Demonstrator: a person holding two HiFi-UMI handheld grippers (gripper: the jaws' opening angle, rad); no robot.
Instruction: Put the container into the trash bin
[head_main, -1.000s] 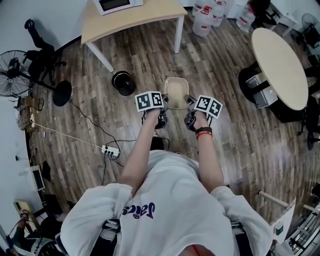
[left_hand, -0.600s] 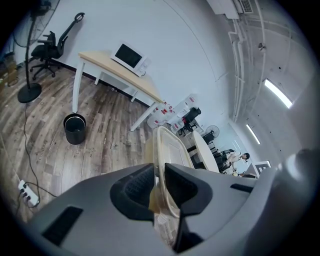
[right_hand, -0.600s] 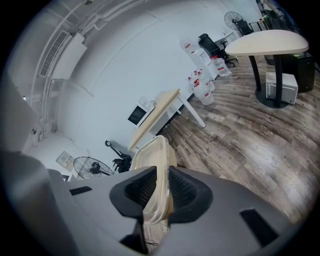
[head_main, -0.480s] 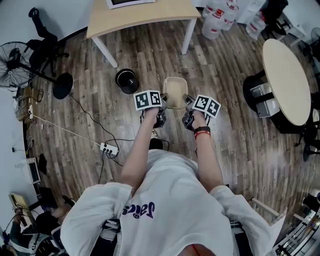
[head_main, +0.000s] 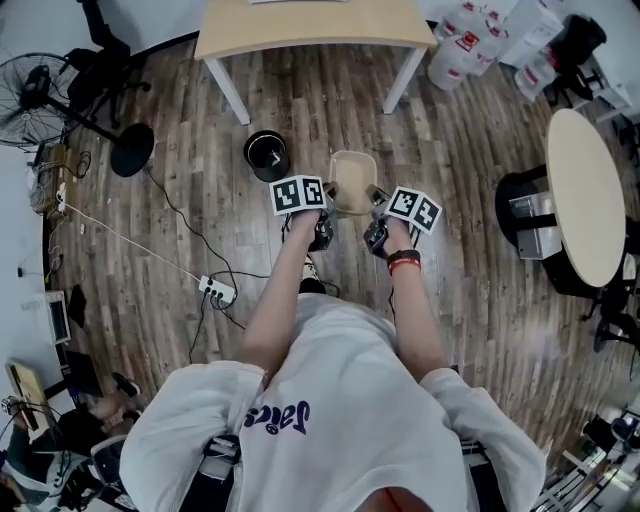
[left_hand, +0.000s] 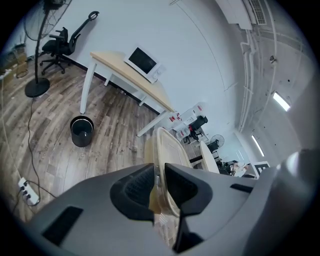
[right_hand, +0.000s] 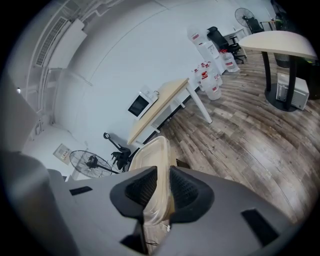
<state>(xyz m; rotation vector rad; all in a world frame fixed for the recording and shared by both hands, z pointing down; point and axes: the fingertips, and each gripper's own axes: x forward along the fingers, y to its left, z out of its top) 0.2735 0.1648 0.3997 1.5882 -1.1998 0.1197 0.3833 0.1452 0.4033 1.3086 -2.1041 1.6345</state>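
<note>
**Container carried in both jaws, bin on the floor nearby**

In the head view the beige container sits just above centre, held off the wooden floor between the two grippers. It is a shallow rounded tray, open side up, and only its own pale bottom shows inside.

The trash bin is a small black round tub standing upright on the floor at 10 o'clock from the container, near it but not under it. Its mouth is open, and what lies inside is too dark to tell. A pale wooden surface on white legs stands beyond both, at 12 o'clock.

The left gripper takes the container's edge at 8 o'clock. In the left gripper view its jaws stand narrowly apart, both pads pressed on the thin rim.

The right gripper takes the opposite edge at 4 o'clock. In the right gripper view its jaws are closing, with the rim pinched between the ribbed pads.
</note>
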